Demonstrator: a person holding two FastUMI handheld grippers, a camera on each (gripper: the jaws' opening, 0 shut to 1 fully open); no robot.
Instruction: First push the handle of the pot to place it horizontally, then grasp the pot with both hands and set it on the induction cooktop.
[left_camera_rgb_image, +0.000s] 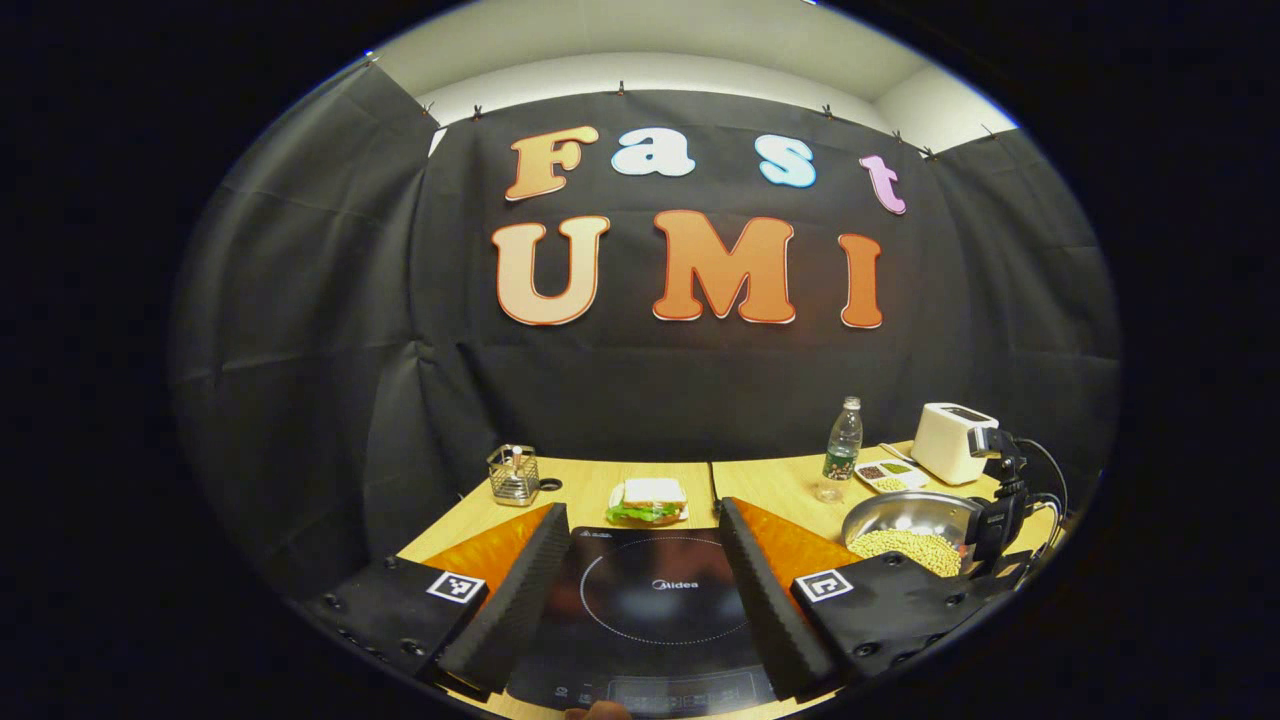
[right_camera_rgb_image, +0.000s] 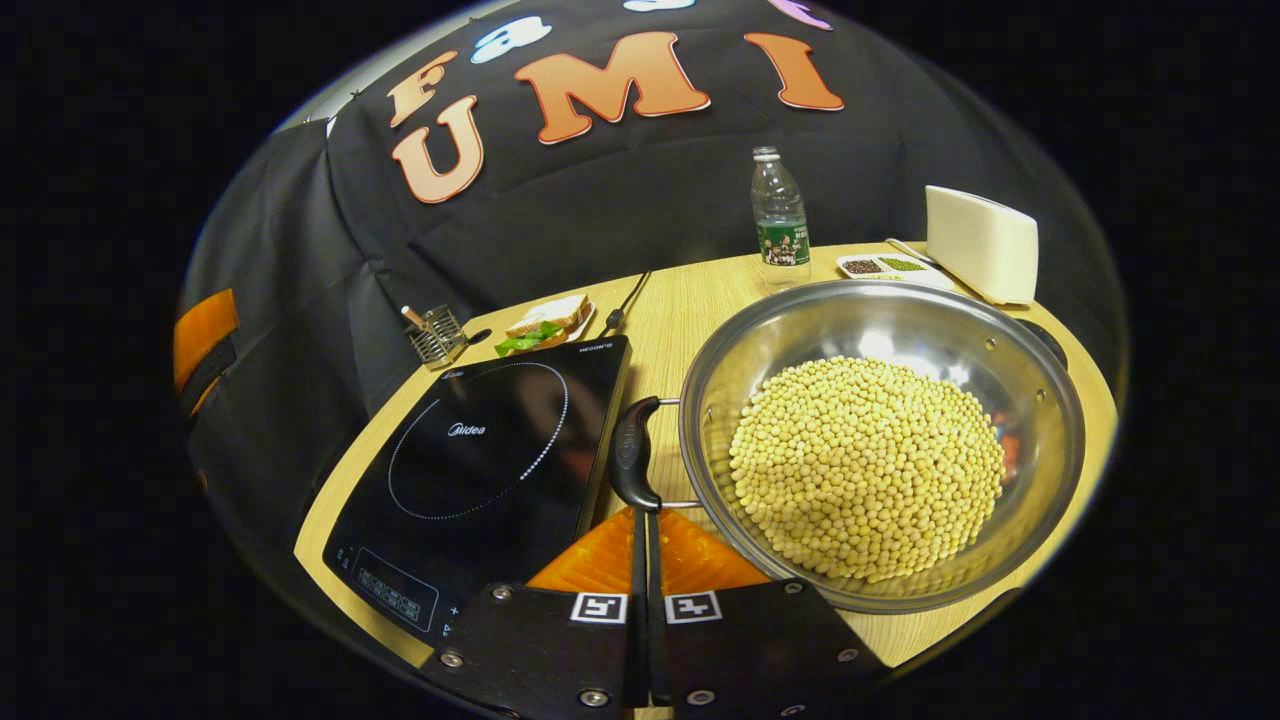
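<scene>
The right gripper (right_camera_rgb_image: 643, 540) is clenched with nothing between its fingers, its tips just short of the pot's black handle (right_camera_rgb_image: 633, 455). The pot (right_camera_rgb_image: 880, 440), heaped with soybeans (right_camera_rgb_image: 865, 465), sits on the surface ahead and to that gripper's right, beside the cooktop (right_camera_rgb_image: 480, 460). The handle seems to be the step in hand: better to nudge with the closed tips, low and slow, so the beans don't spill. The left gripper (left_camera_rgb_image: 640, 565) hangs released above the cooktop, fingers wide apart, ready for the two-handed lift.
</scene>
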